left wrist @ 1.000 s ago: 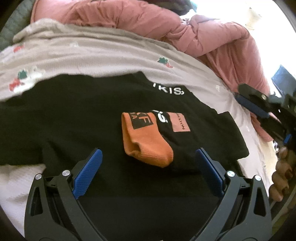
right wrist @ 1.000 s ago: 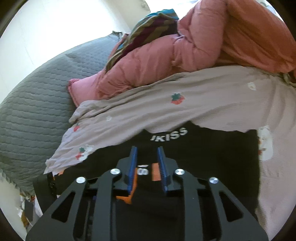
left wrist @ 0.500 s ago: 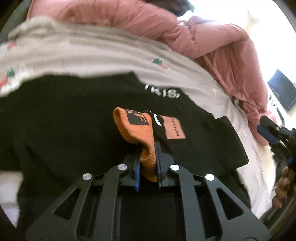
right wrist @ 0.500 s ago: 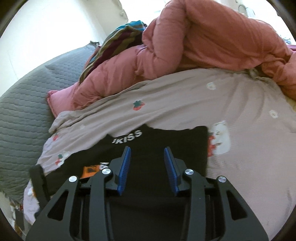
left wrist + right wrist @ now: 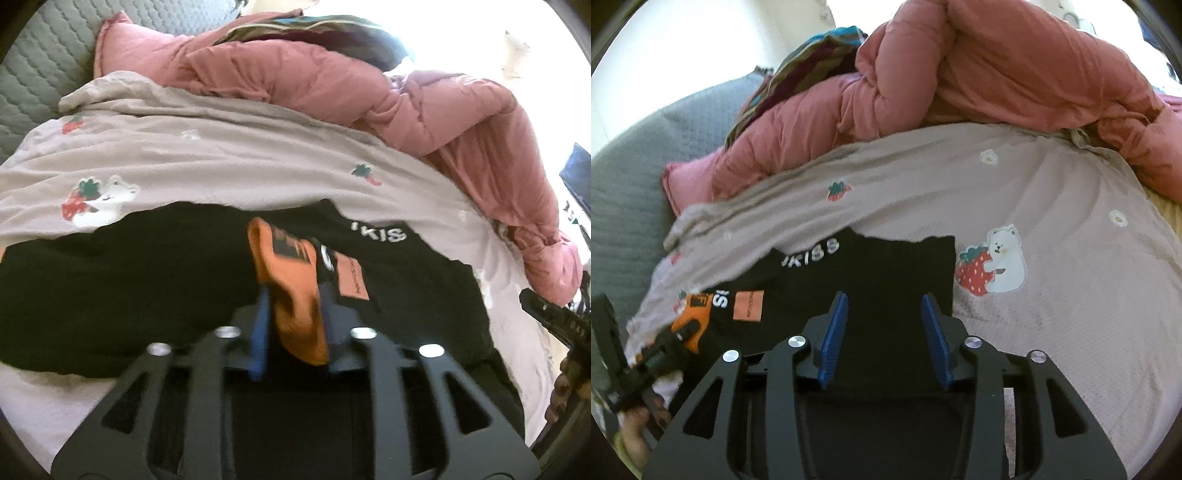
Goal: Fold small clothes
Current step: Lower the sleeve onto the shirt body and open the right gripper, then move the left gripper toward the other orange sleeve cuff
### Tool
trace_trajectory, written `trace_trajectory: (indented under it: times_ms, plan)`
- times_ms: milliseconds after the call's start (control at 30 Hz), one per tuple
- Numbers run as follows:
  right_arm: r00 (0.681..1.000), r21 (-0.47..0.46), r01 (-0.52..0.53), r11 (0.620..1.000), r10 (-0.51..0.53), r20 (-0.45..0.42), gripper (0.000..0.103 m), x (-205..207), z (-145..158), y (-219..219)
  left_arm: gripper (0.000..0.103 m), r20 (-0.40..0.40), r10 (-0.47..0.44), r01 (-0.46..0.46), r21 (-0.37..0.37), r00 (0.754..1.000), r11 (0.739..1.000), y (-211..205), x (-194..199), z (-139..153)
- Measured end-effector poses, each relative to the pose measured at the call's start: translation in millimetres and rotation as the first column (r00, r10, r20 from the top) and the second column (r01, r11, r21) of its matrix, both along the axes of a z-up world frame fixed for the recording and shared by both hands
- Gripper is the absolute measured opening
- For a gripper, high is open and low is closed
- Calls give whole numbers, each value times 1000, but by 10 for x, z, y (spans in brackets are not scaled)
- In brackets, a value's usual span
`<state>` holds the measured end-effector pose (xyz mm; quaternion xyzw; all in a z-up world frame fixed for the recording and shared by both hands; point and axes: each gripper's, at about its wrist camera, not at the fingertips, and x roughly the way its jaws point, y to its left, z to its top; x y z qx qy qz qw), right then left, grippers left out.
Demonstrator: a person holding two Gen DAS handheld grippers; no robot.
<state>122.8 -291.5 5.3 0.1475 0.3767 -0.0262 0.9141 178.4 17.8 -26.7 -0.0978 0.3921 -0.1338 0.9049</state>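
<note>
Left-wrist view shows our left gripper (image 5: 291,325), jaws just eased, loosely holding the orange sock (image 5: 291,295) lifted off the black T-shirt (image 5: 129,280), while our right gripper (image 5: 886,339) widens, empty.

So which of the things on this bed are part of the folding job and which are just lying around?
Part of the job:
- orange sock, between the left gripper's pads
- black garment under it
- right gripper, open over the black garment

Lying about:
- pink quilt
- strawberry-print sheet
- striped cloth
- grey headboard
</note>
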Motion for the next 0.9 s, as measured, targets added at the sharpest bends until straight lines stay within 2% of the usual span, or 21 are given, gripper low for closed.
trace_trajectory:
  times_ms: [167, 300, 333, 367, 433, 500, 567, 700, 800, 900]
  plan:
    - [996, -45, -66, 997, 63, -66, 47, 86, -215, 220, 30, 32, 20, -21, 56, 999, 998, 27, -47, 71]
    - [987, -56, -104, 993, 96, -126, 50, 140, -418, 362, 34, -55, -20, 25, 97, 998, 995, -75, 33, -122]
    - [985, -54, -109, 993, 100, -141, 52, 147, -468, 384, 40, -91, -29, 39, 112, 995, 993, -104, 53, -199]
    - [982, -54, -114, 992, 104, -155, 52, 158, -509, 399, 51, -117, -33, 47, 125, 993, 991, -118, 64, -269]
    - [976, -61, -114, 992, 101, -192, 52, 174, -600, 426, 59, -156, -14, 37, 148, 988, 988, -117, 92, -377]
    - [971, -61, -109, 992, 93, -222, 53, 188, -674, 421, 61, -170, -8, 31, 134, 985, 991, -84, 107, -420]
    - [970, -65, -106, 992, 89, -225, 53, 181, -696, 429, 61, -167, -9, 30, 129, 986, 991, -70, 94, -406]
    - [973, -56, -117, 991, 103, -204, 61, 126, -618, 451, 62, -155, -10, 30, 129, 988, 991, -54, 42, -355]
    - [976, -50, -129, 990, 118, -183, 67, 74, -536, 478, 71, -143, 3, 16, 134, 990, 991, -32, 24, -299]
    - [976, -48, -144, 988, 134, -170, 68, 37, -465, 516, 74, -127, 14, 5, 144, 992, 990, 23, -16, -239]
